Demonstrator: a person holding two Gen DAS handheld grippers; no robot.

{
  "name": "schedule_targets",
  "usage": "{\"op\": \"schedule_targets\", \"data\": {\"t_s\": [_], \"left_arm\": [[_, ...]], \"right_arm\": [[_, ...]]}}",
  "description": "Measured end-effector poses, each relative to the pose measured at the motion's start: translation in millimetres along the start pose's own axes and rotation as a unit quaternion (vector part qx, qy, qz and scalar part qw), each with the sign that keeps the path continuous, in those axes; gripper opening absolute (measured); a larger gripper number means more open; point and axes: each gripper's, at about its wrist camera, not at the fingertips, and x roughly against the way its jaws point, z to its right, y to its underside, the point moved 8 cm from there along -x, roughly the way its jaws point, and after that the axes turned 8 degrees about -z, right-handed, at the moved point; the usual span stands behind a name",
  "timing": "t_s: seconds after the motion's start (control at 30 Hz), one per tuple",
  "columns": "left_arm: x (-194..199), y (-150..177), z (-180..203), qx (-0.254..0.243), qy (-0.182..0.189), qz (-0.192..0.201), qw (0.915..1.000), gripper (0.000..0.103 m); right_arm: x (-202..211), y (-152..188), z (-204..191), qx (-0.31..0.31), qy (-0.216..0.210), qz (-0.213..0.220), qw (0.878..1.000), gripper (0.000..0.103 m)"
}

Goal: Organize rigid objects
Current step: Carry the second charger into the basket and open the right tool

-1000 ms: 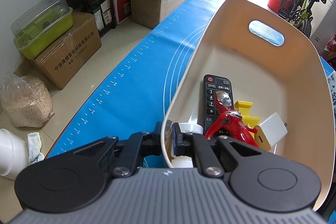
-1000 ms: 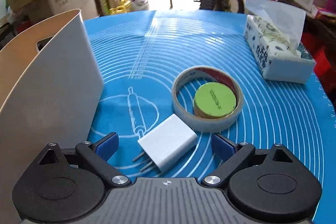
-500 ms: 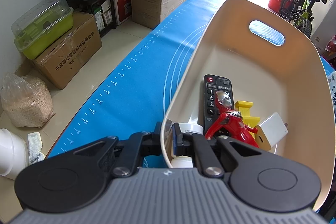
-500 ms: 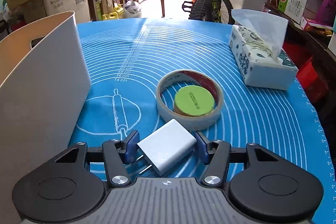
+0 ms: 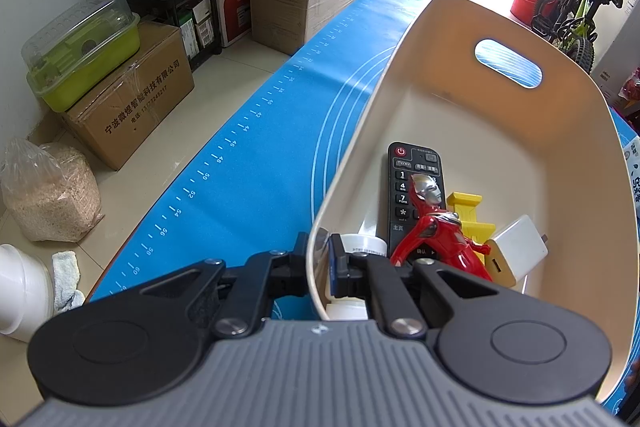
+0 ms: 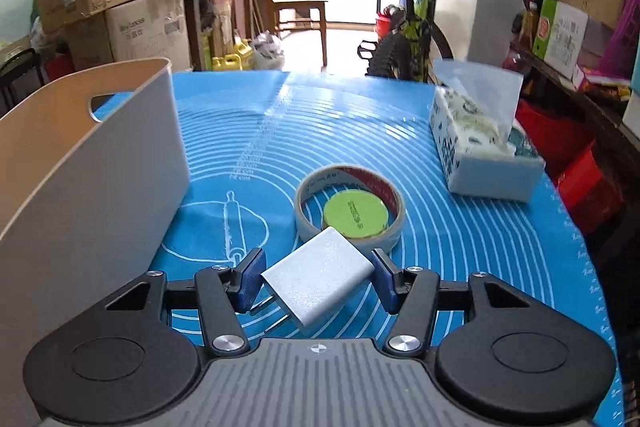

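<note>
A white rectangular plastic wall charger [image 6: 318,281] with metal prongs sits tilted between the blue pads of the right claw [image 6: 318,281], which grips it on both sides with the prongs pointing back toward the claw body; whether it is clear of the blue silicone mat [image 6: 460,227] I cannot tell. Just beyond the charger lies a beige ring of adhesive tape [image 6: 350,209] flat on the mat, and inside the ring rests a round lime-green disc [image 6: 355,215]. To the right of the tape, well apart, stands a white patterned tissue pack [image 6: 480,151] with a tissue sticking up. On the left of the right wrist view rises the pale wall of a cream plastic bin [image 6: 100,167] with an oval handle cut-out. The left claw [image 5: 320,263] is pinched narrow on that bin's near rim [image 5: 316,239] — one finger outside the wall, one inside. Within the bin lie a black remote control [image 5: 408,183], a red and silver toy figure [image 5: 436,231] across it, a yellow plastic piece [image 5: 470,215], a second white charger block [image 5: 518,249] and a white round lid [image 5: 362,245] near the claw. The mat covers the tabletop [image 5: 240,167] — its edge is marked with a ruler scale.
</note>
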Motion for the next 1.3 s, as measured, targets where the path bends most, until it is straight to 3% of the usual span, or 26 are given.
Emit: {"op": "schedule_targets", "data": {"t_s": [0.87,1.1,1.3], "left_arm": [[0,0,0,0.0,0.0,0.0,1.0,0.011],[0,1,-1,0.002,0.001,-0.001,1.0,0.011],[-1,1,-1,0.003,0.002,-0.001,1.0,0.011]], "right_arm": [[29,-12,-16,0.032,-0.018,0.042,0.998,0.061],[53,-30,-27,0.028,-0.045,0.063,0.997,0.061],[83,-57,-63,0.05,-0.092,0.09,0.99,0.061]]}}
